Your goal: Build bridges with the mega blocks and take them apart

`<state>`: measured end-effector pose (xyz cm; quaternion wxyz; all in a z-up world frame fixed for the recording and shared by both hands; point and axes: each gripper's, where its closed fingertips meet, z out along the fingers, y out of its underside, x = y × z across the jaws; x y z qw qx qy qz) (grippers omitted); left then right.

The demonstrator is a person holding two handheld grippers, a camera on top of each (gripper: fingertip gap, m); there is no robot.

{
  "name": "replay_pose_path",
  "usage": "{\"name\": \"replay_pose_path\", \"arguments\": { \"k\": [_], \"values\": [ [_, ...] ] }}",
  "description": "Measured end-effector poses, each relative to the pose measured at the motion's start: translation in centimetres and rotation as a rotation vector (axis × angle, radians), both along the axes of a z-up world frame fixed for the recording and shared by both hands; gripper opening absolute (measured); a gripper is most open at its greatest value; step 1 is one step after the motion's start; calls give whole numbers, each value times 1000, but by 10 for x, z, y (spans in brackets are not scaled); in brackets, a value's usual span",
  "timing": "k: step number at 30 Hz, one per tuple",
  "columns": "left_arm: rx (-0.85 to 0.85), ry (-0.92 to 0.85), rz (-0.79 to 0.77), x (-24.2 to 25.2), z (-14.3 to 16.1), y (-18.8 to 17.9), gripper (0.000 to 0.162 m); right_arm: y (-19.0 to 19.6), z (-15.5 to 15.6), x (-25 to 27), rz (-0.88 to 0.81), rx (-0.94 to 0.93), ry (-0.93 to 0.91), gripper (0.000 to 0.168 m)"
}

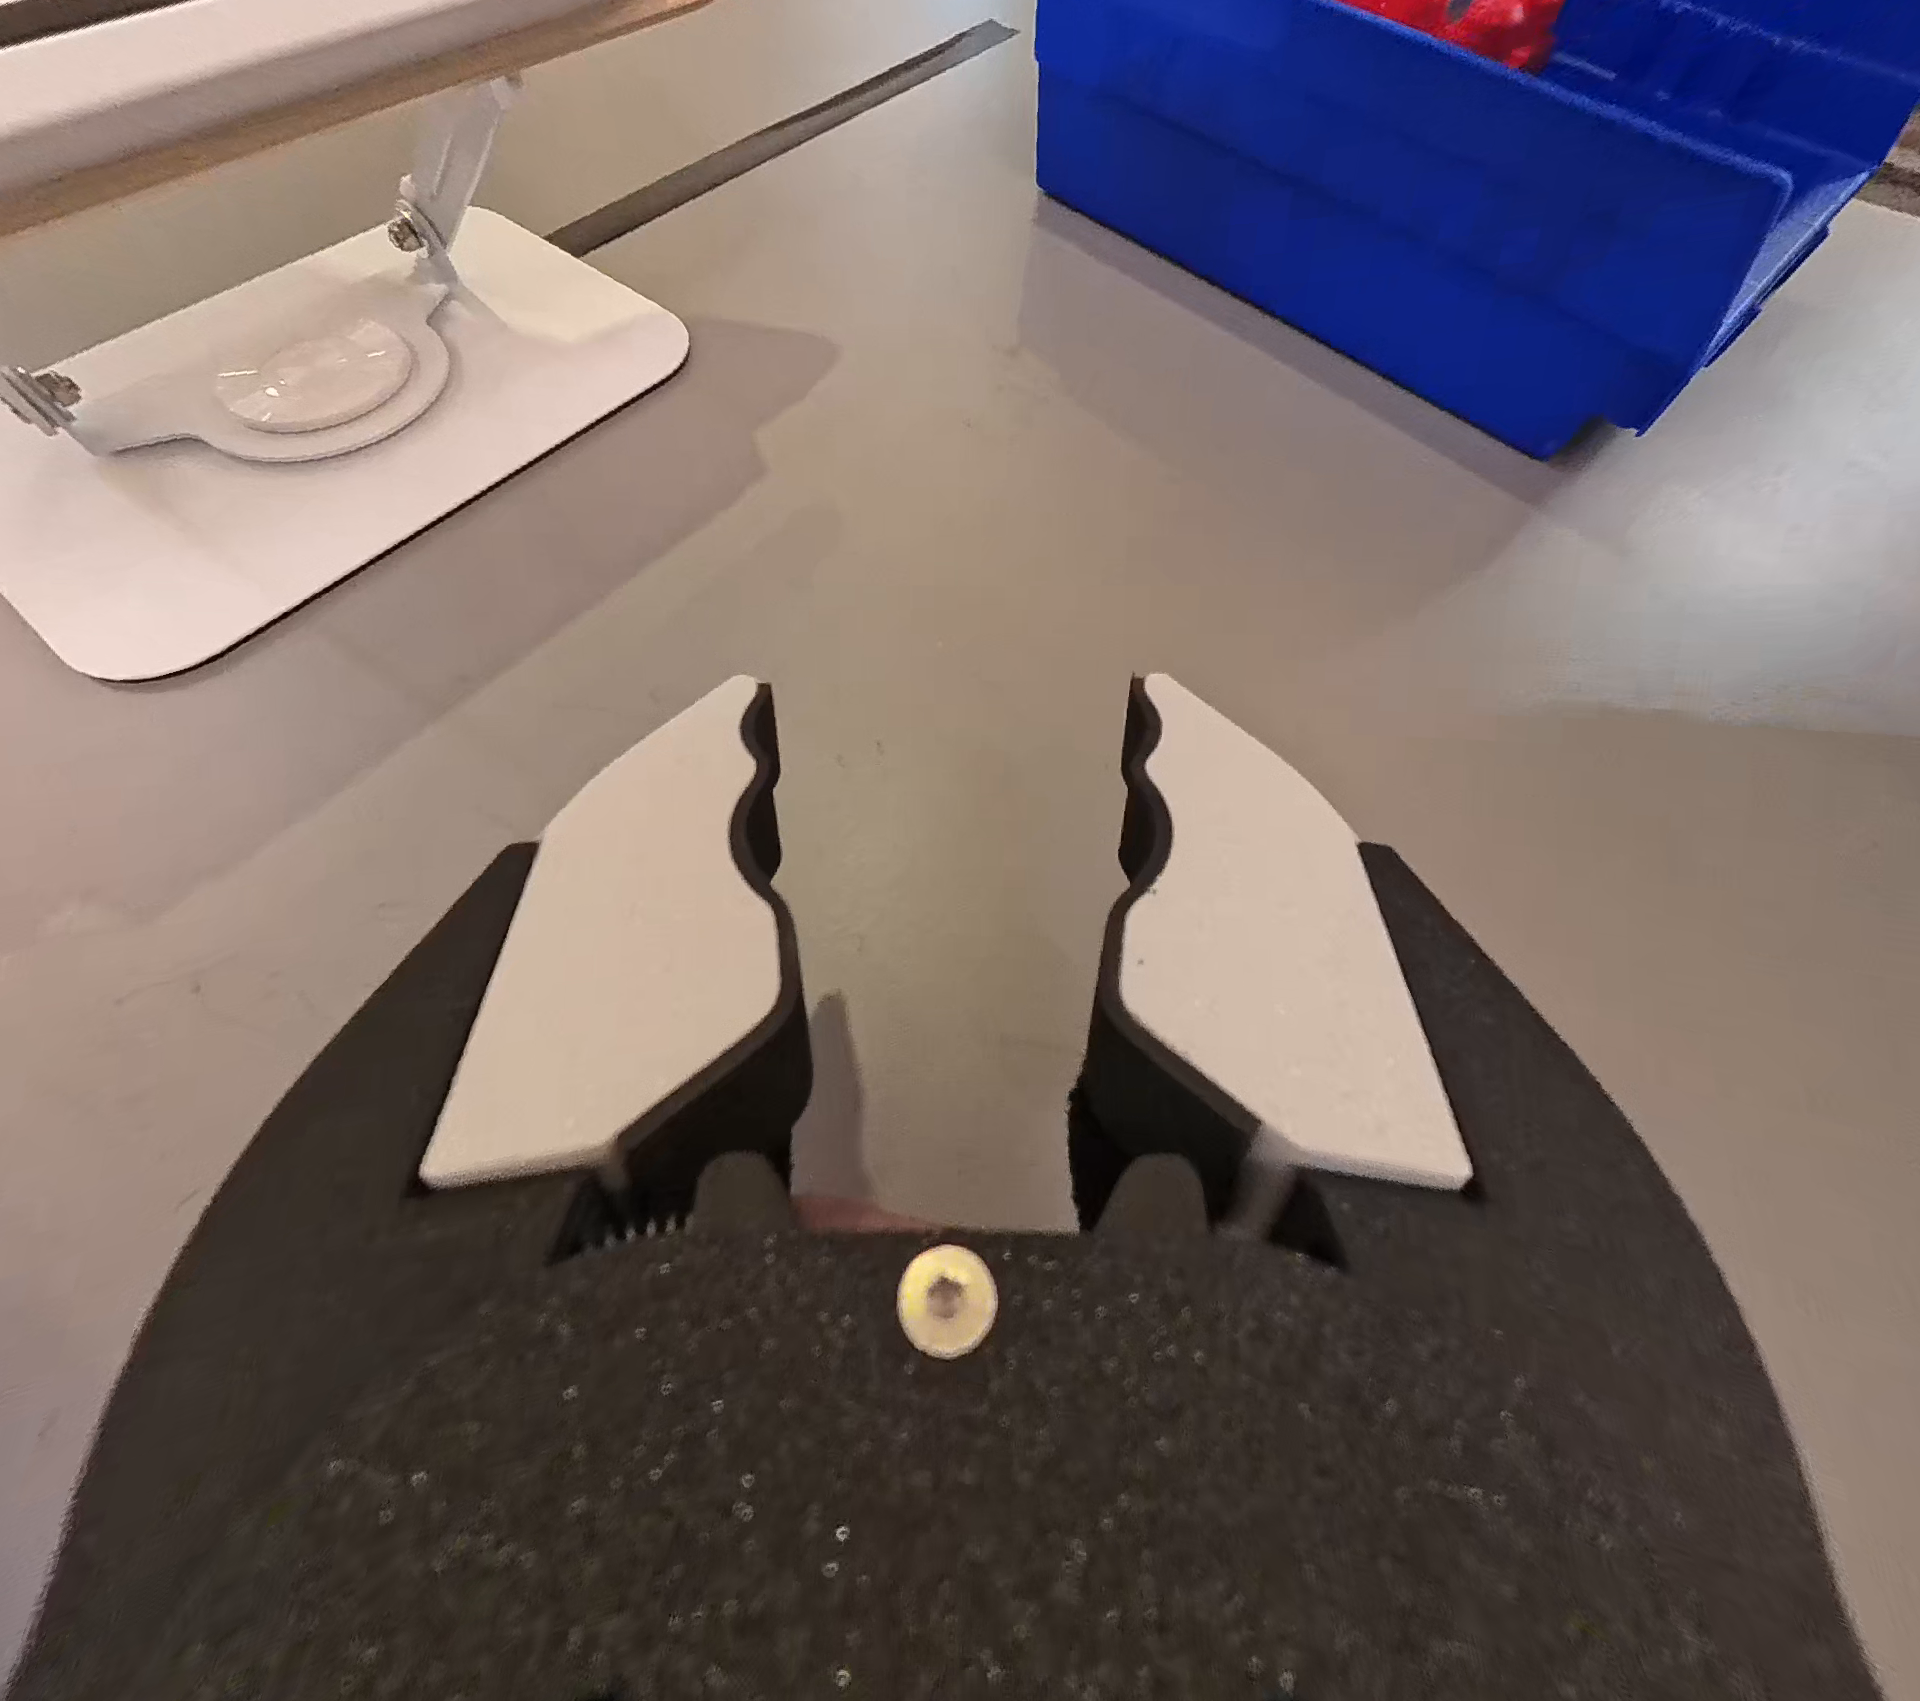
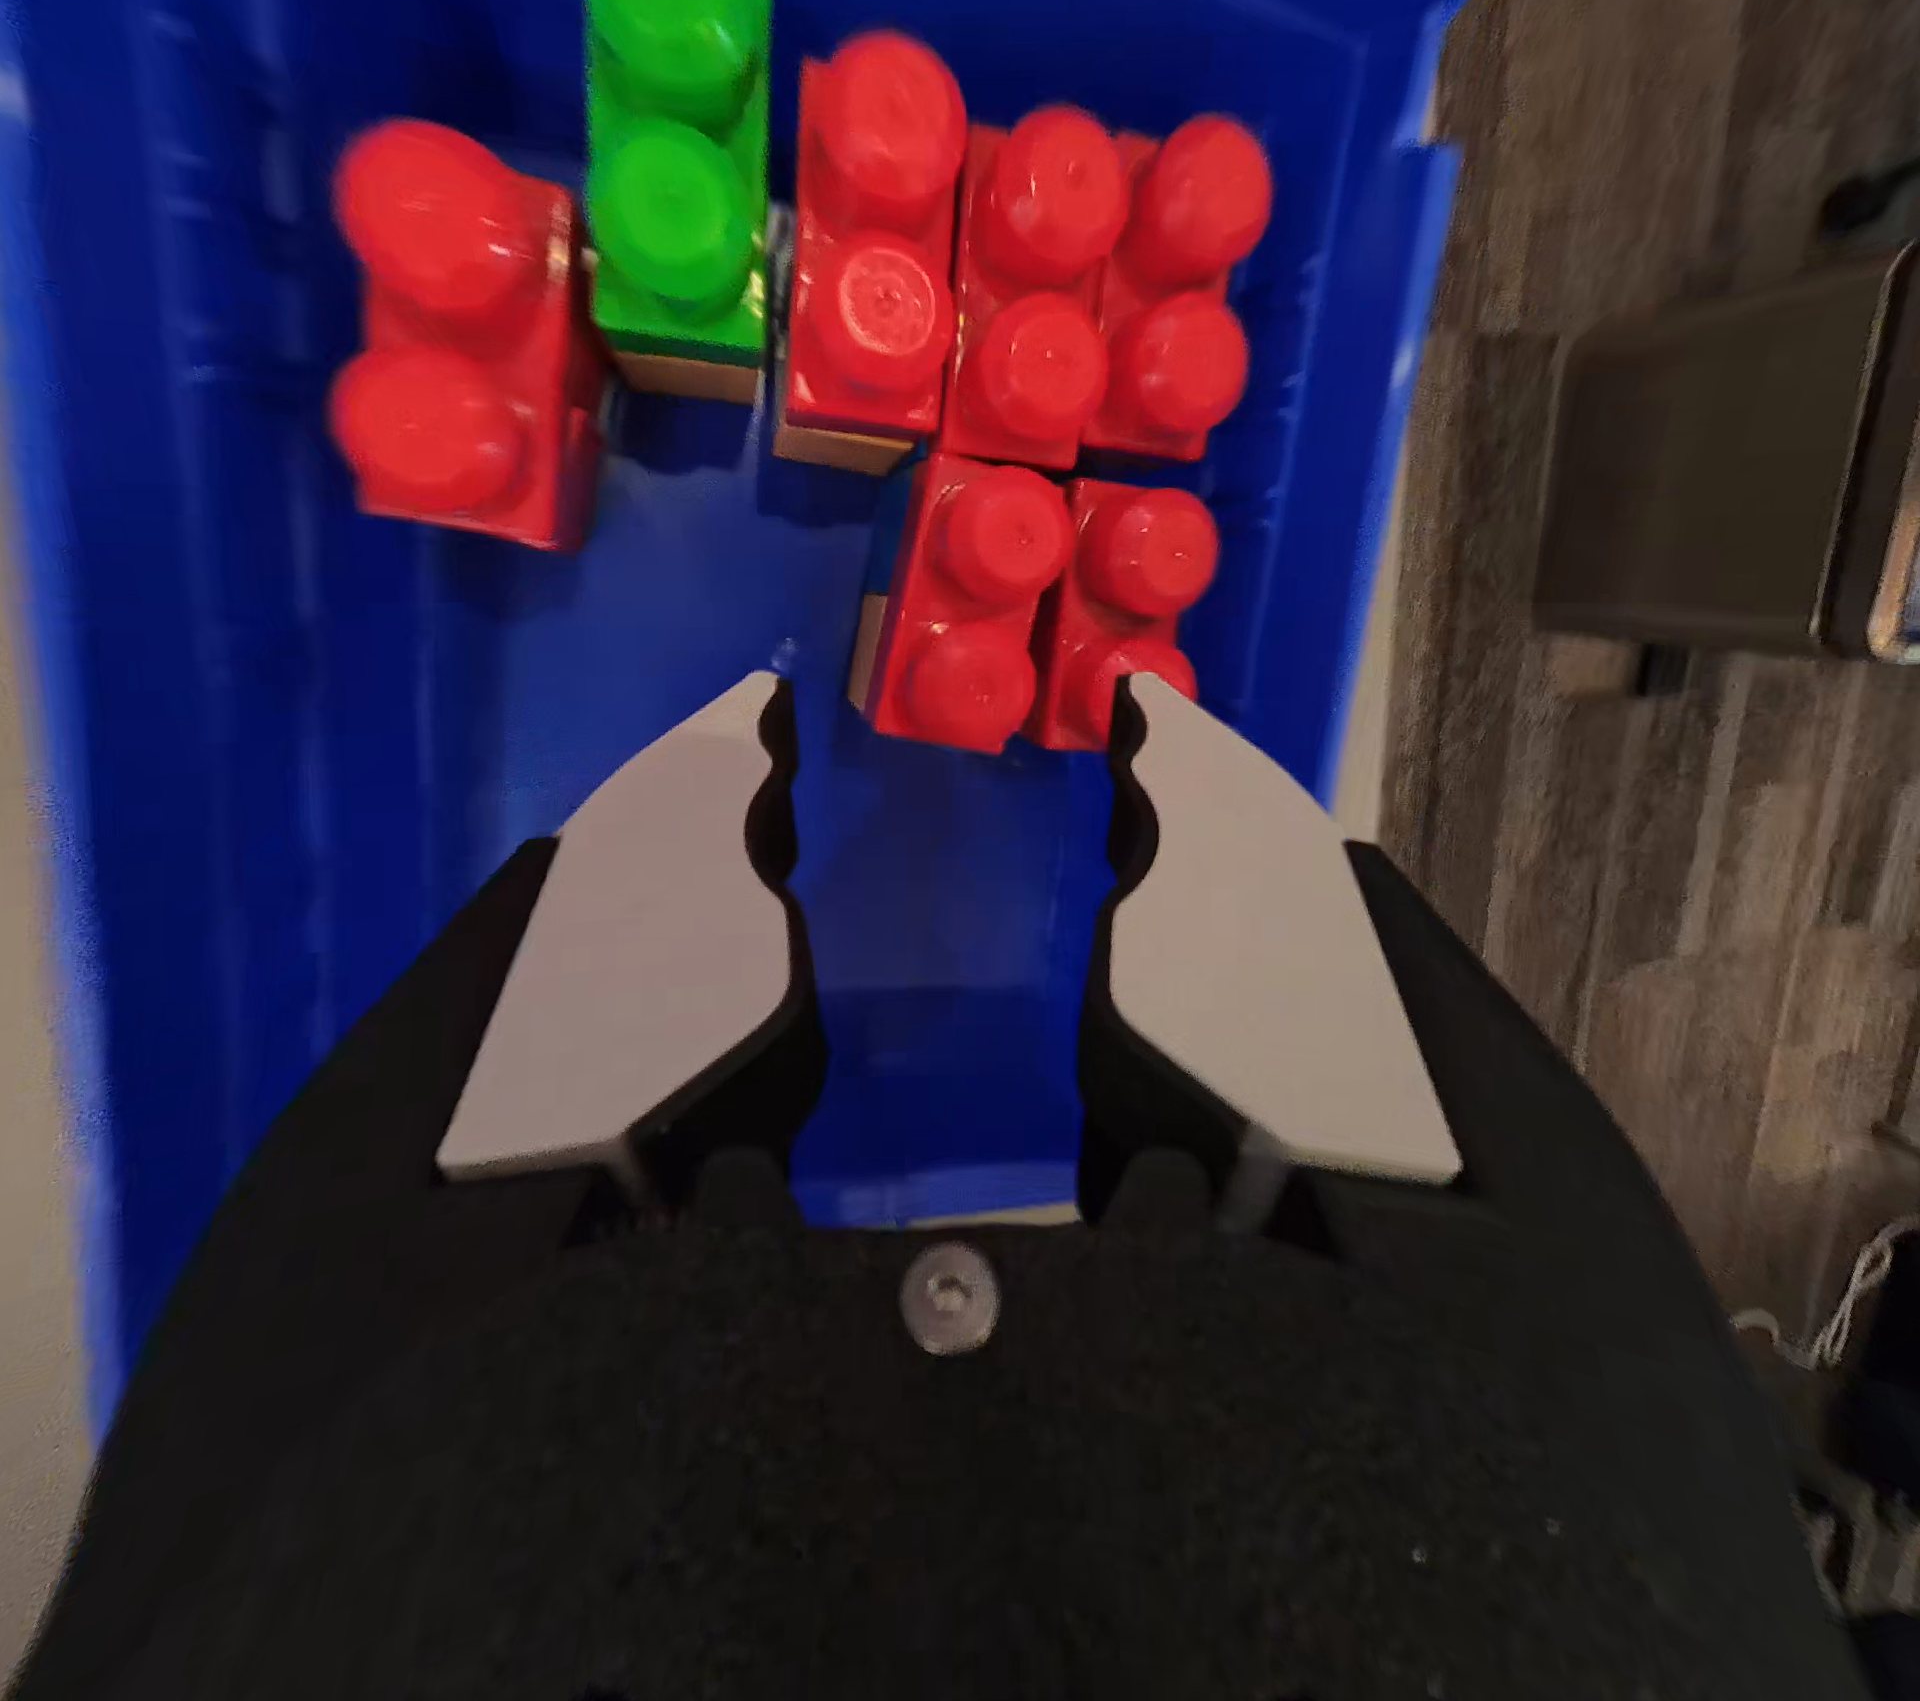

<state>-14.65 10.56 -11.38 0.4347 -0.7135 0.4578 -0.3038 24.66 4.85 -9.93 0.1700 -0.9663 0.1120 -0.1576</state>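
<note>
both claws were spread and held nothing. right gripper (image 2: 951, 695) hung over the blue bin (image 2: 208, 716), its tips near the closest red blocks (image 2: 977, 612); a green block (image 2: 675, 145) stood farther in. left gripper (image 1: 948, 695) hovered above the grey table (image 1: 1039, 508), a white stand (image 1: 312, 425) to its left.

Six red blocks (image 2: 977, 612), one green block (image 2: 675, 145), studs up, inside blue bin (image 2: 208, 612).
</note>
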Motion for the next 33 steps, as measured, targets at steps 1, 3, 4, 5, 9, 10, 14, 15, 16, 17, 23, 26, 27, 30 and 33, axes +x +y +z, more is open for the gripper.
{"name": "replay_pose_path", "arguments": {
  "k": [1,3,4,5,9,10,14,15,16,17,23,26,27,30,33],
  "values": [
    [2,-2,2,0,0,1,64,-1,17,-6,30,42,-14,58],
    [5,-7,9,-1,1,3,64,-4,55,-23,92,165,-39,58],
    [4,-5,12,-2,0,4,65,-5,75,-37,134,251,-32,58],
    [0,-2,15,-2,0,5,65,-5,95,-58,201,356,-5,58],
    [-42,-21,28,-4,-2,6,66,-16,137,-176,546,776,204,67],
    [-52,-21,35,-5,-4,5,66,-21,135,-202,600,857,257,68],
    [-136,-12,78,-19,-19,-3,74,-33,84,-290,727,1022,444,71],
    [-157,-19,94,-24,-21,-6,75,-33,67,-304,745,1047,450,71],
    [-171,-26,109,-29,-23,-10,75,-32,49,-312,748,1050,435,69],
    [-174,-24,123,-35,-24,-15,75,-32,33,-319,746,1043,433,66],
    [-59,96,217,-82,-27,-53,77,-42,0,-331,810,1018,348,66],
    [-34,110,266,-107,-16,-74,76,-43,-3,-338,820,1037,383,62],
    [-33,115,278,-117,-11,-81,77,-43,0,-342,828,1053,405,62],
    [4,161,325,-165,7,-91,77,-43,-3,-349,856,1038,399,62],
    [35,260,427,-242,33,-71,72,-46,-3,-355,889,1037,385,60]
  ]
}}
